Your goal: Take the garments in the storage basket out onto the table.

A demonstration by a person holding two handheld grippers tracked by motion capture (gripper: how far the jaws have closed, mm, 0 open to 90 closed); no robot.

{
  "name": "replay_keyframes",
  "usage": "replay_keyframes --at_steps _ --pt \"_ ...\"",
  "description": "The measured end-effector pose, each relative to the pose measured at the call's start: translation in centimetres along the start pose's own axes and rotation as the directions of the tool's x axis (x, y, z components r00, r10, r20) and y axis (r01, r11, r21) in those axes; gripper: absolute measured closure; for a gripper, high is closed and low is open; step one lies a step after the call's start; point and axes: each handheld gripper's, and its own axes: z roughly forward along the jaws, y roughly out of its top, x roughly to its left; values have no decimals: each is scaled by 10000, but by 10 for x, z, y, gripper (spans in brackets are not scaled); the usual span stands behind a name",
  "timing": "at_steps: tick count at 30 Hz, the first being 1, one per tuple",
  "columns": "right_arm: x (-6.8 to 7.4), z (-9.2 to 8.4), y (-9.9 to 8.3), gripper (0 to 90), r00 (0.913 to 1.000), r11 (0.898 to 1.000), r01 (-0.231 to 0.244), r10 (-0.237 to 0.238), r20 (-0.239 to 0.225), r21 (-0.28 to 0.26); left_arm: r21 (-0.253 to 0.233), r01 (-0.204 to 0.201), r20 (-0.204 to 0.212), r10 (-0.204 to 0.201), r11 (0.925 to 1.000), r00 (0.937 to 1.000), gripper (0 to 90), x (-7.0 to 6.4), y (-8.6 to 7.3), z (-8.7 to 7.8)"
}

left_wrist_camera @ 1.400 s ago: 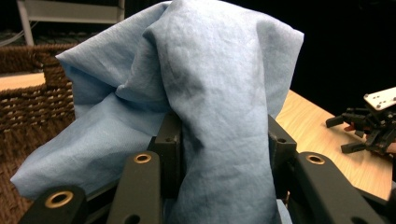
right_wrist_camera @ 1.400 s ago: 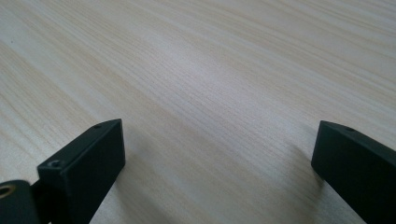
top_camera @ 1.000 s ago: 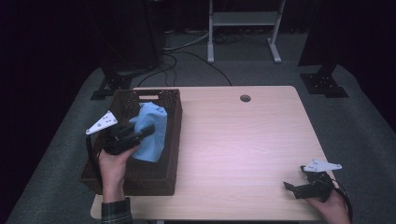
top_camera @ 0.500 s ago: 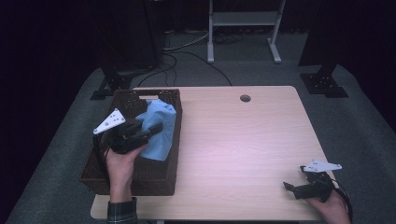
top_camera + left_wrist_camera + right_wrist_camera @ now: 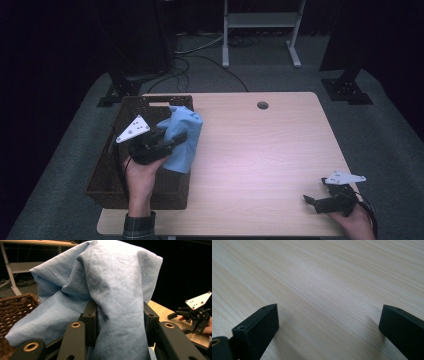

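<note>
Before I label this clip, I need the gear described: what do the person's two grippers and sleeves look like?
Both are black handheld tools. The left gripper and right gripper each carry a pale grey three-cornered plate dotted with small holes. Their fingers are blocky matte black; brass-coloured rivets show on the linkages. A dark cable trails from the right one. A dark plaid cuff covers the left wrist.

Left gripper (image 5: 172, 141): black body, black blocky jaws, grey three-cornered plate (image 5: 133, 129) on top with small dark holes. Brass-coloured rivets (image 5: 75, 325) on the matte black linkage arms in the left gripper view. Dark plaid sleeve cuff (image 5: 140, 226) at the left wrist. Right gripper (image 5: 314, 202): same black build, pale three-cornered plate (image 5: 344, 177) with small dark dots, thin black cable (image 5: 369, 210) trailing behind the hand. Squared black jaw tips, each with a small screw hole, in the right gripper view.
</note>
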Motion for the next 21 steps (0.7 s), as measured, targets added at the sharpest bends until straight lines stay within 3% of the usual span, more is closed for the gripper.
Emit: replay_keyframes --at_steps 21 --pt "0 0 0 17 10000 10000 3 -3 1 3 -308 -228 541 244 9993 9982 589 -33 1 33"
